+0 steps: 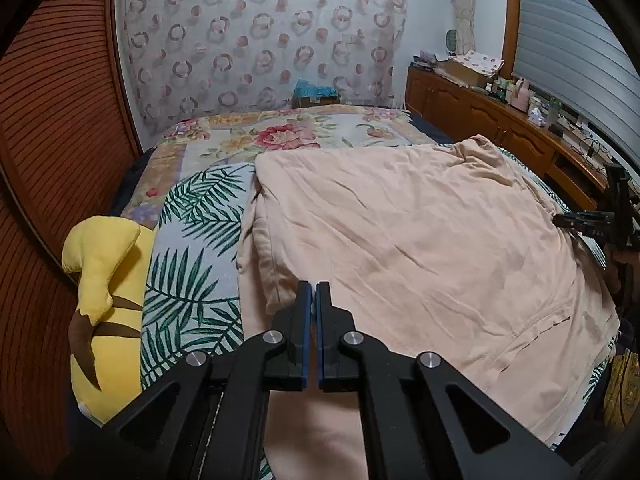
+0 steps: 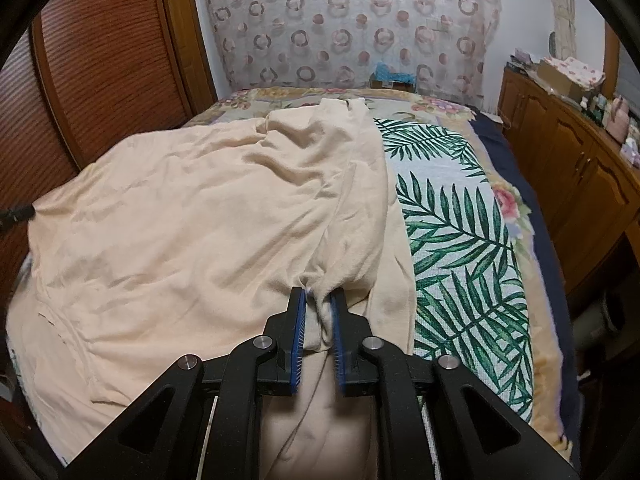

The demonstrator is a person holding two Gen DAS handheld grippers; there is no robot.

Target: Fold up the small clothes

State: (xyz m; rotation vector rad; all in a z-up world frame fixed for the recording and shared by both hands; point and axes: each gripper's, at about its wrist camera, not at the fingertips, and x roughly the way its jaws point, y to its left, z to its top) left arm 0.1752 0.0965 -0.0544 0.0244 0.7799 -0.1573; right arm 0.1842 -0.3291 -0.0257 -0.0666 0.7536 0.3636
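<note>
A large peach garment [image 1: 420, 240] [image 2: 180, 220] lies spread and wrinkled on the bed. In the left wrist view my left gripper [image 1: 314, 288] is shut at the garment's left edge, its blue pads nearly meeting on thin fabric. From the right wrist view the left gripper [image 2: 20, 213] shows at the far left, where the cloth's edge rises to a point. My right gripper [image 2: 319, 294] is shut on a bunched fold of the garment's right edge, with cloth puckered between its pads. The right gripper [image 1: 560, 220] also appears at the far right of the left wrist view.
The bed carries a palm-leaf cover [image 1: 192, 248] [image 2: 452, 232] over a floral blanket [image 1: 288, 136]. A yellow plush toy [image 1: 104, 280] lies at the bed's left edge. A cluttered wooden cabinet [image 2: 568, 152] runs along the right; a louvred wooden door [image 2: 108, 40] stands left.
</note>
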